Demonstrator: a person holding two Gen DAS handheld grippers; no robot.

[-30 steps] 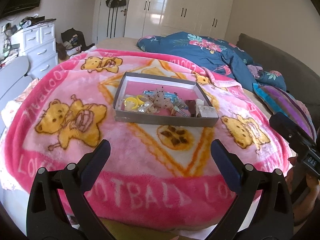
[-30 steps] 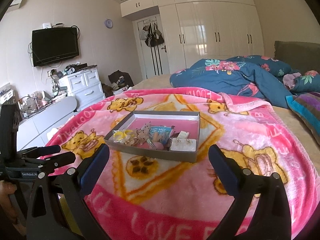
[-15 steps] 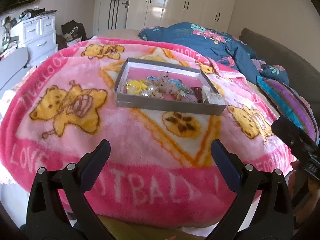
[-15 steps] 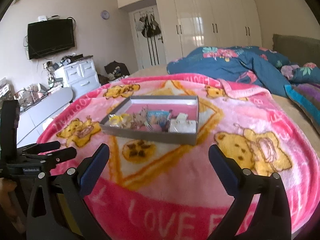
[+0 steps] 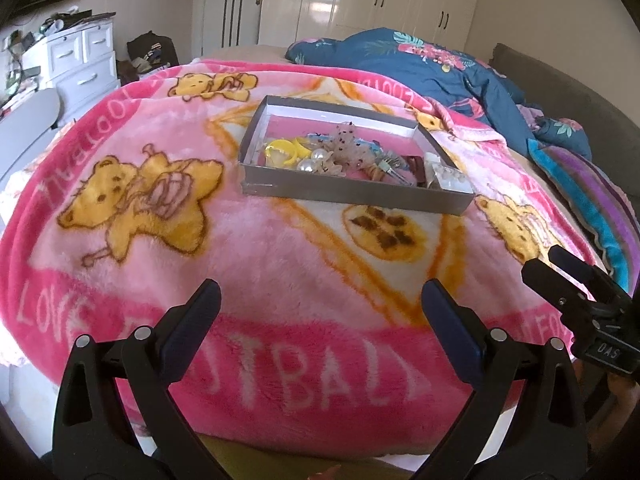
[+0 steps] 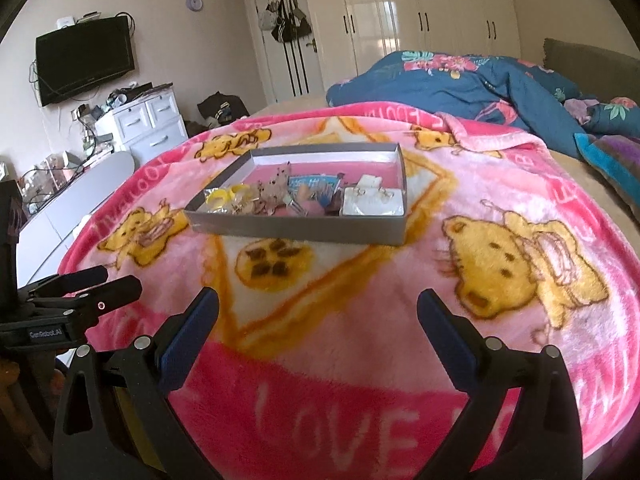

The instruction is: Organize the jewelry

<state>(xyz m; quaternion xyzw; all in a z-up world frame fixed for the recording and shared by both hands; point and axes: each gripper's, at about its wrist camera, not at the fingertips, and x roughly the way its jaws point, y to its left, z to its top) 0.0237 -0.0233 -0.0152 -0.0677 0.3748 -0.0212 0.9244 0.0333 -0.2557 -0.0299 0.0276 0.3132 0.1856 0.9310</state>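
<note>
A shallow grey box (image 5: 352, 194) (image 6: 296, 228) lies on a pink bear-print blanket (image 5: 280, 248) (image 6: 360, 300) on the bed. It holds mixed jewelry: yellow rings (image 5: 282, 150) (image 6: 224, 196), pearl earrings (image 5: 312, 162), a beige piece with dark beads (image 5: 348, 144), a blue card (image 6: 314, 188) and white earring cards (image 5: 450, 178) (image 6: 372, 202). My left gripper (image 5: 320, 312) is open and empty over the blanket's near edge. My right gripper (image 6: 318, 316) is open and empty, to the right of the left one and also short of the box.
A dark blue floral duvet (image 5: 432, 64) (image 6: 472, 80) is bunched behind the box. A striped cushion (image 5: 592, 200) lies at the right. White drawers (image 5: 84, 64) (image 6: 148, 120) stand left of the bed, wardrobes (image 6: 420, 20) behind.
Both grippers have moved forward and a little higher toward the box, which now looks larger. Both stay open and empty.
</note>
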